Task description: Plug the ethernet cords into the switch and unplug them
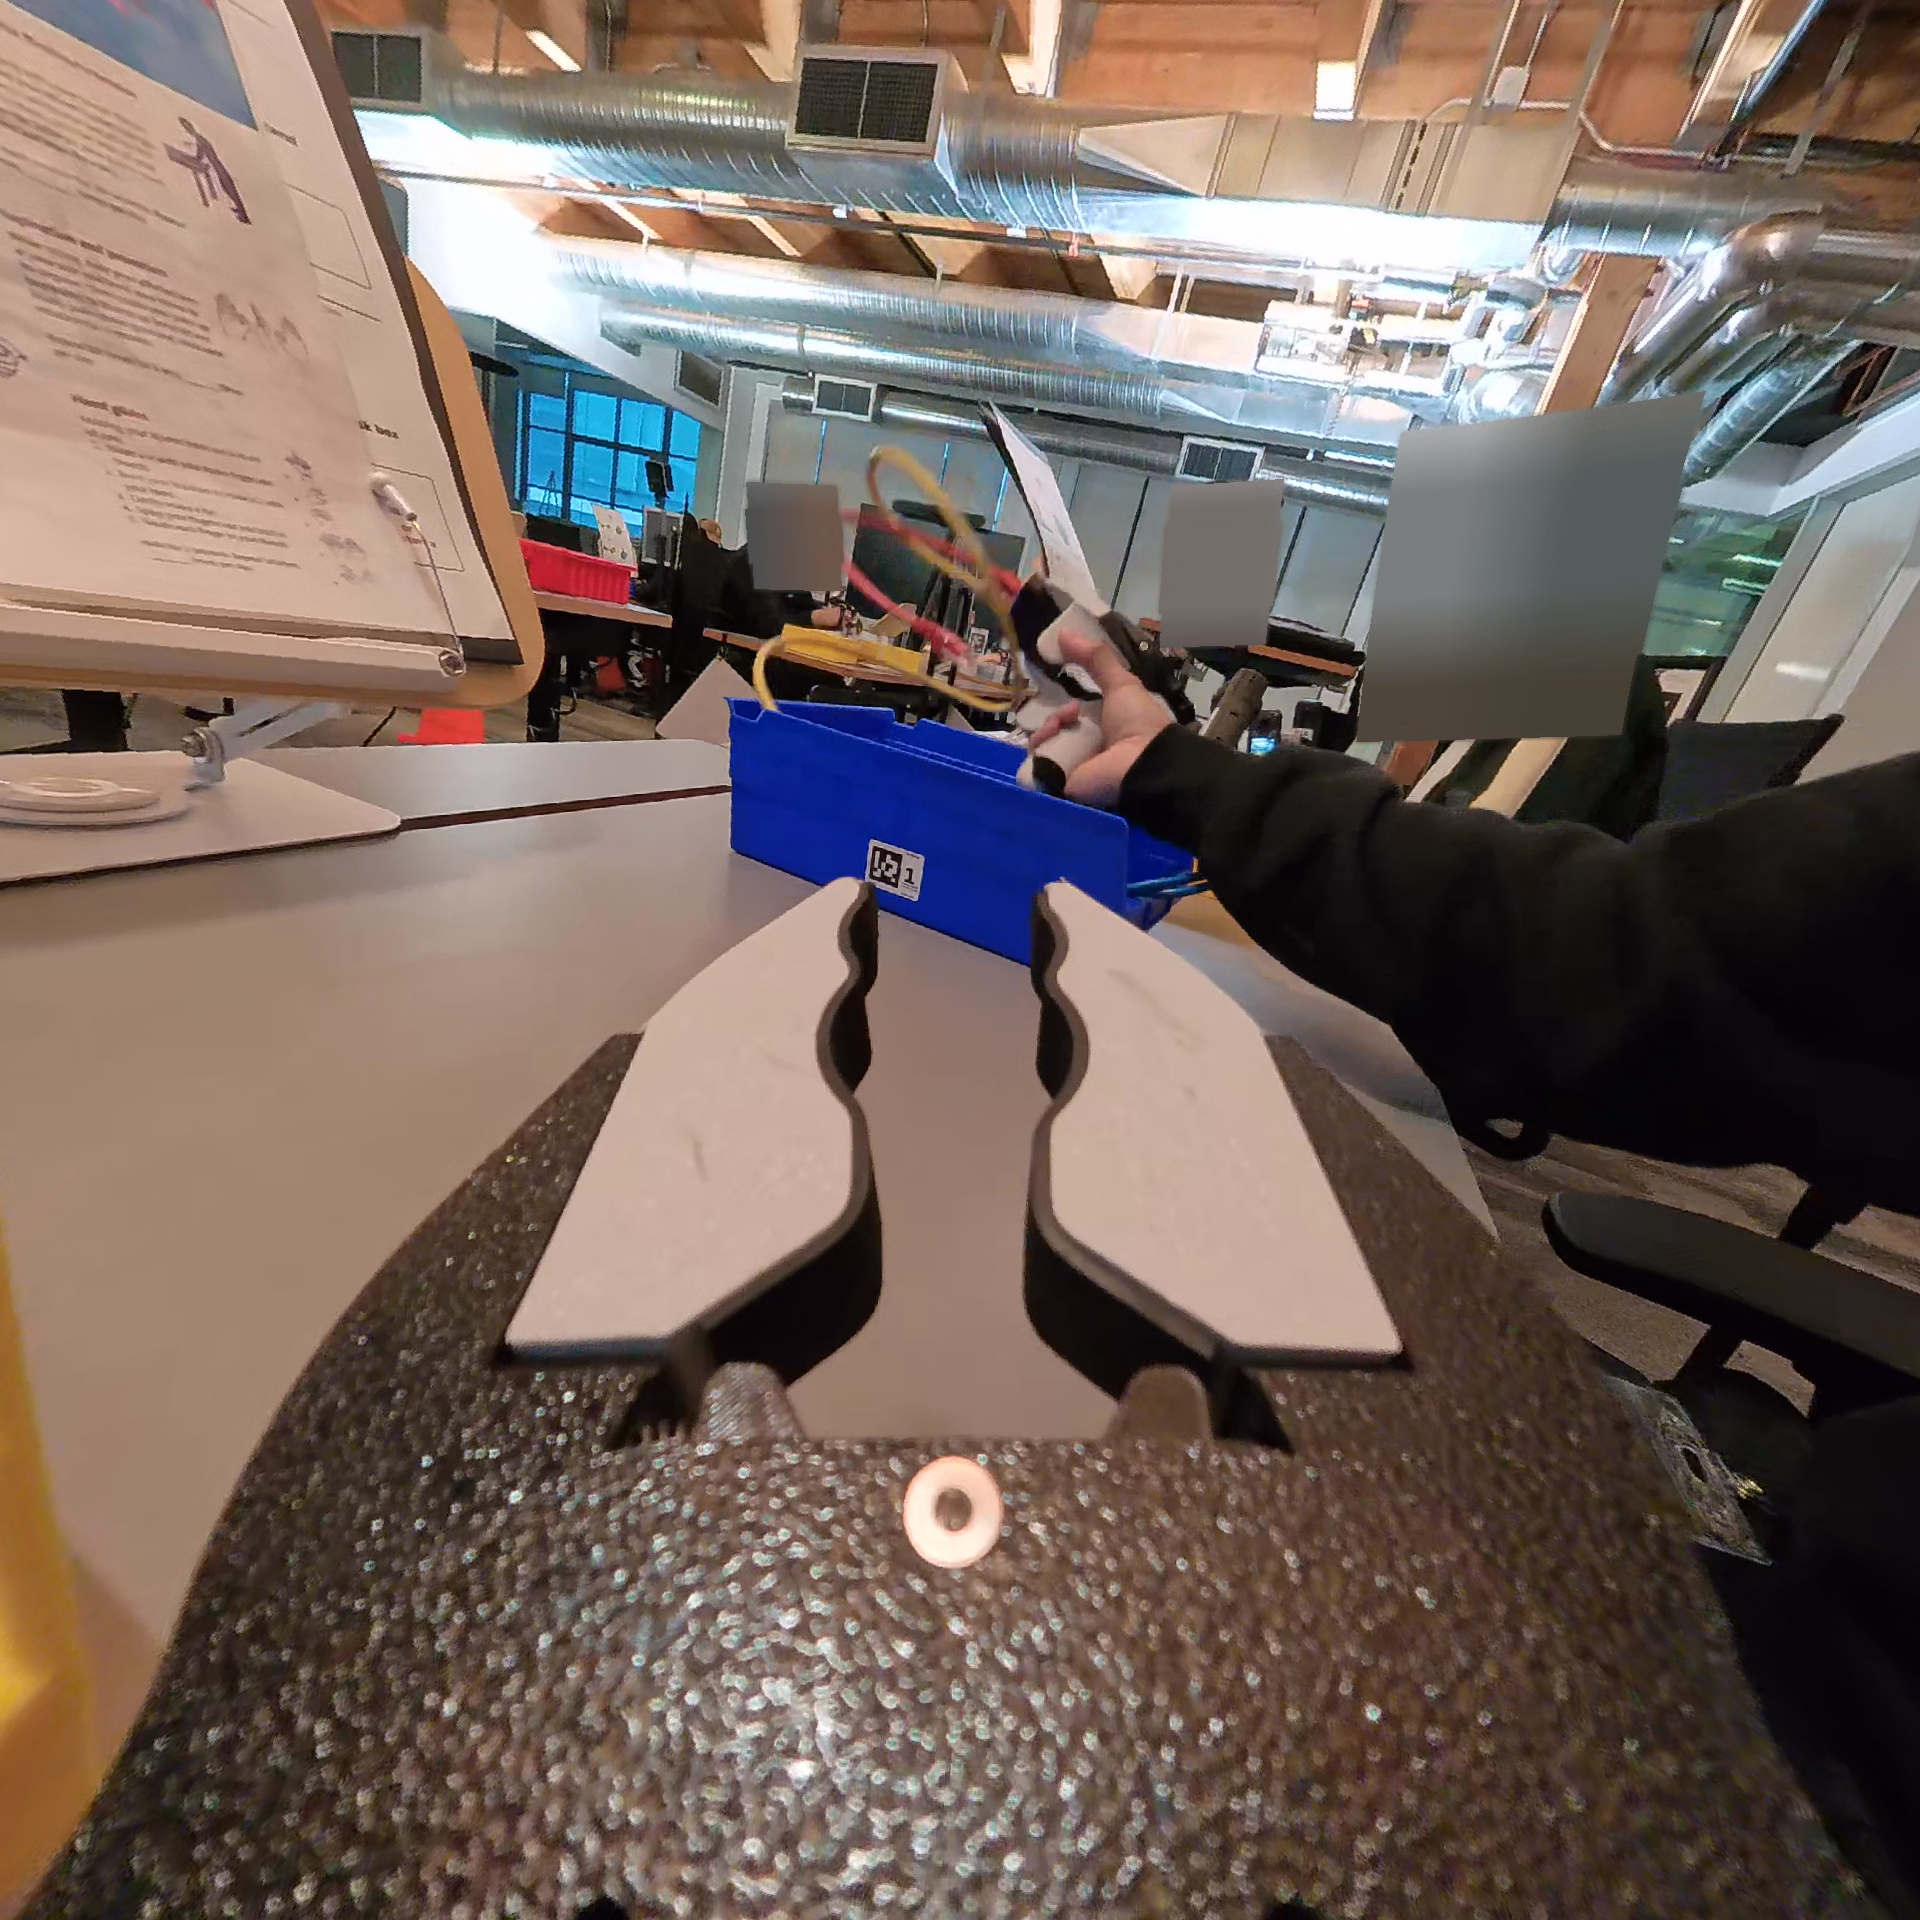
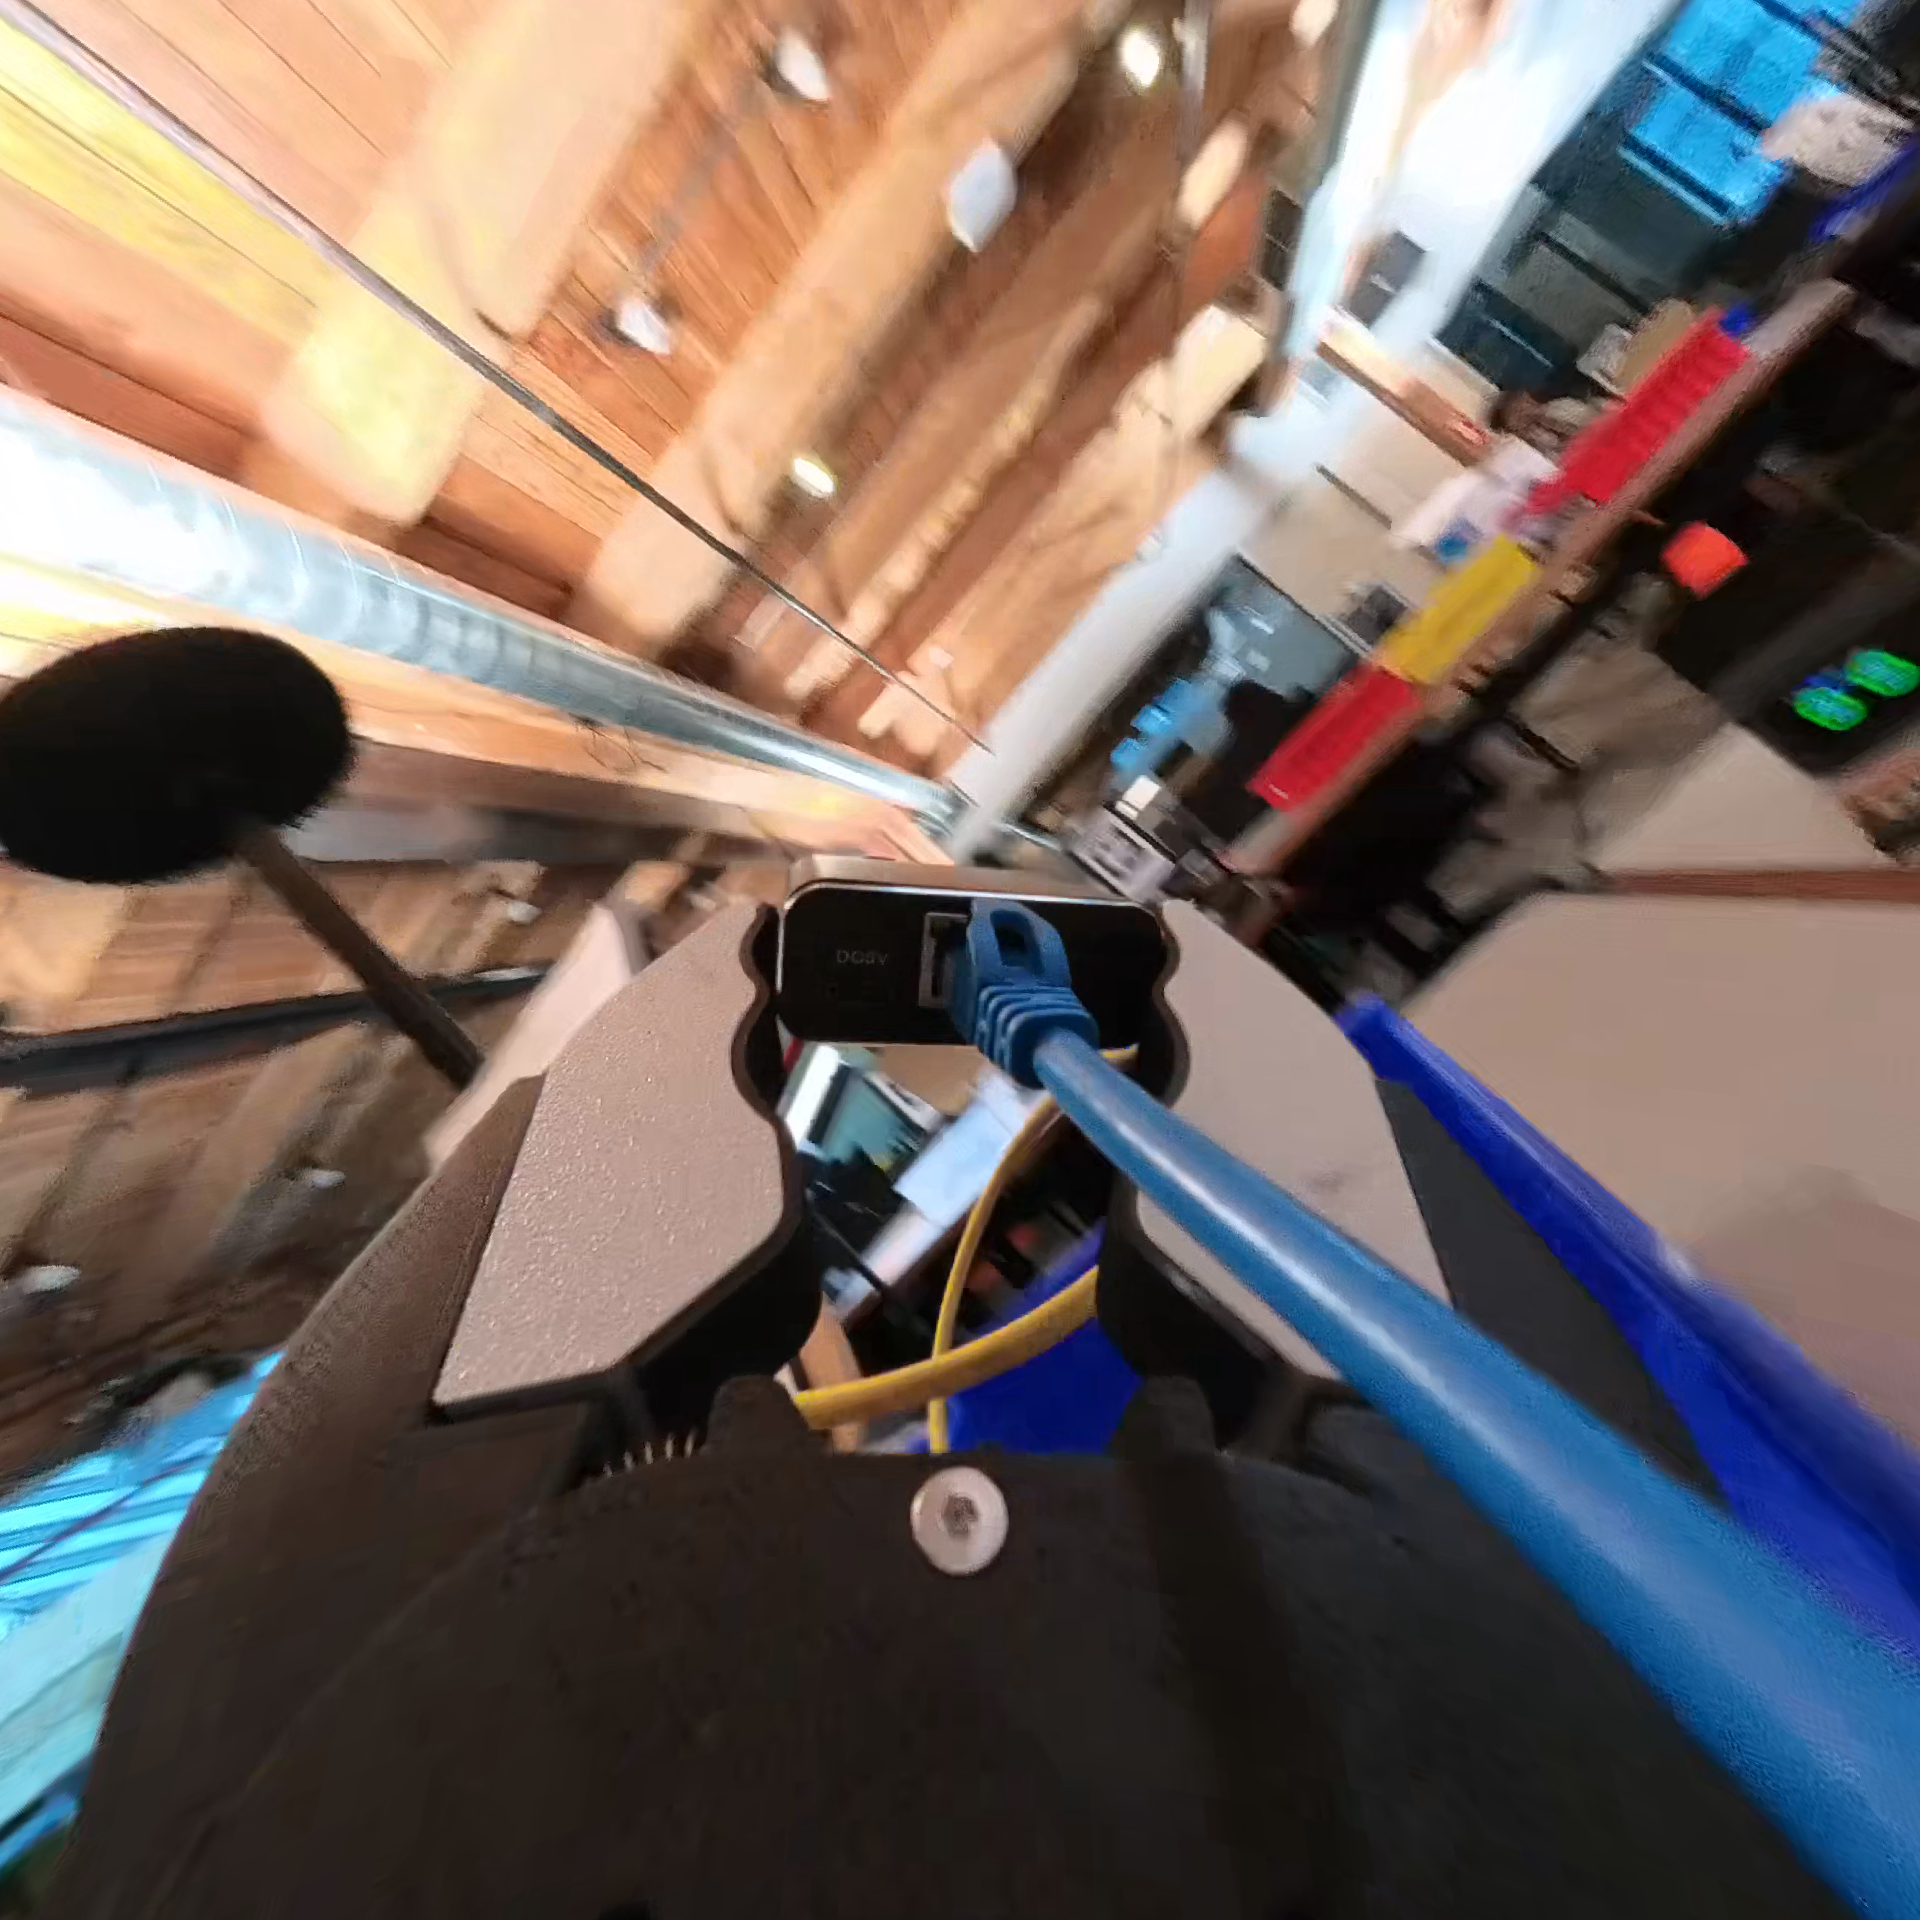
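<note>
My right gripper (image 2: 966,940) is shut on the small black-faced switch (image 2: 852,971) and holds it up in the air, tilted. A blue ethernet cord (image 2: 1299,1247) is plugged into a port of the switch by its blue plug (image 2: 1013,977). A yellow cord (image 2: 977,1288) loops below the switch. In the left wrist view the right gripper (image 1: 1070,665) is raised over the blue bin (image 1: 914,821), with yellow (image 1: 935,520) and red (image 1: 904,587) cords looping from it. My left gripper (image 1: 956,914) is open and empty, low over the grey table (image 1: 364,997), just short of the bin.
A document stand with papers (image 1: 208,416) sits at the left on the table. A black-sleeved arm (image 1: 1507,956) reaches across from the right. An office chair (image 1: 1714,1278) is at the right. A black fuzzy microphone (image 2: 166,758) shows at the left of the right wrist view.
</note>
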Motion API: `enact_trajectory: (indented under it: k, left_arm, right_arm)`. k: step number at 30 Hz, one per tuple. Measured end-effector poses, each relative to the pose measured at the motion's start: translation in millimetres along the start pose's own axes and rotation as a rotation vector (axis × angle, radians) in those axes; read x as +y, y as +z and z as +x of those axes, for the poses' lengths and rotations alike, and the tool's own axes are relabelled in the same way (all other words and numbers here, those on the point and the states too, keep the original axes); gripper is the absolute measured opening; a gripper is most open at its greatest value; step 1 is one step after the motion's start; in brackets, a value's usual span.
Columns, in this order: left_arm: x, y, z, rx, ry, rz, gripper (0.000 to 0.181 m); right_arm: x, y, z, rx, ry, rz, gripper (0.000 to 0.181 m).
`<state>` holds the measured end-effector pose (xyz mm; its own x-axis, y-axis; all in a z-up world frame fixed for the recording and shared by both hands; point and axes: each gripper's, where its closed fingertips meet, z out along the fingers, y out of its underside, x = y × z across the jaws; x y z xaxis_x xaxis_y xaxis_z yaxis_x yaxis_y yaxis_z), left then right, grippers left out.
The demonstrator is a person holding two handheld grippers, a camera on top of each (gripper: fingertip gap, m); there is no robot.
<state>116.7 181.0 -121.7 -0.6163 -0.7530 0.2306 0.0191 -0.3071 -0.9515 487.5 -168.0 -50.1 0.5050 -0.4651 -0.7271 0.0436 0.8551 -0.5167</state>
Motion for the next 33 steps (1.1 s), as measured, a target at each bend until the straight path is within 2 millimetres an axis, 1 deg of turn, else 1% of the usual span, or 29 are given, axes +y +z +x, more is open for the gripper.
enact_trajectory:
  k: [2,4,5,6,9,11,12,13,14,15,16,17,18,19,21,23,25,26,28,30,32,33]
  left_arm:
    - [-1,-1,0,-0.001,0.004,0.007,0.027]
    - [-1,-1,1,0.001,0.006,0.01,0.027]
    - [-1,-1,1,0.001,0.006,0.011,0.027]
    - [-1,-1,1,0.001,0.008,0.01,0.027]
    - [-1,-1,1,0.006,0.006,0.008,0.027]
    - [-1,-1,1,0.008,0.003,0.01,0.027]
    - [-1,-1,1,0.008,0.003,0.012,0.027]
    - [-1,-2,1,0.007,0.003,0.014,0.027]
    - [-2,-2,1,0.007,0.003,0.017,0.028]
    - [-2,-2,1,0.008,0.004,0.018,0.028]
    - [-2,-2,2,0.01,0.005,0.019,0.028]
    - [-2,-2,2,0.011,0.006,0.018,0.027]
    - [-1,-2,3,0.013,0.008,0.015,0.028]
    - [-1,-2,4,0.016,0.011,0.013,0.028]
    - [0,-2,6,0.022,0.02,0.008,0.028]
    - [0,-1,7,0.023,0.028,0.003,0.028]
    - [2,0,8,0.024,0.039,-0.01,0.029]
    - [3,0,8,0.023,0.047,-0.019,0.03]
    - [5,3,9,0.015,0.058,-0.042,0.032]
    - [7,7,10,0.001,0.055,-0.069,0.033]
    - [11,15,10,-0.042,0.046,-0.113,0.036]
    - [15,20,11,-0.06,0.047,-0.141,0.038]
  right_arm:
    - [18,-15,23,0.181,-0.039,-0.078,0.066]
    - [40,-31,45,0.337,-0.024,-0.187,0.066]
    - [50,-38,53,0.391,-0.009,-0.235,0.066]
    - [59,-43,57,0.419,0.007,-0.287,0.066]
    - [82,-51,59,0.426,0.057,-0.424,0.066]
    - [100,-58,59,0.449,0.173,-0.542,0.066]
    - [112,-61,55,0.443,0.246,-0.619,0.057]
    - [125,-64,47,0.425,0.325,-0.7,0.064]
    - [136,-70,40,0.433,0.35,-0.775,0.078]
    - [145,-75,30,0.425,0.376,-0.842,0.085]
    - [150,-78,18,0.394,0.396,-0.889,0.086]
    - [152,-80,7,0.364,0.384,-0.928,0.081]
    - [154,-82,-2,0.344,0.343,-0.967,0.081]
    - [155,-84,-11,0.327,0.285,-1.015,0.085]
    - [154,-90,-29,0.277,0.128,-1.133,0.091]
    - [145,-92,-50,0.203,-0.044,-1.223,0.1]
    - [125,-85,-72,0.107,-0.23,-1.24,0.096]
    - [111,-81,-79,0.082,-0.346,-1.227,0.096]
    - [79,-75,-83,0.083,-0.571,-1.184,0.101]
    - [50,-80,-86,0.071,-0.738,-1.132,0.096]
    - [31,-98,-82,0.077,-0.829,-1.085,0.095]
    - [24,-113,-76,0.092,-0.862,-1.069,0.095]
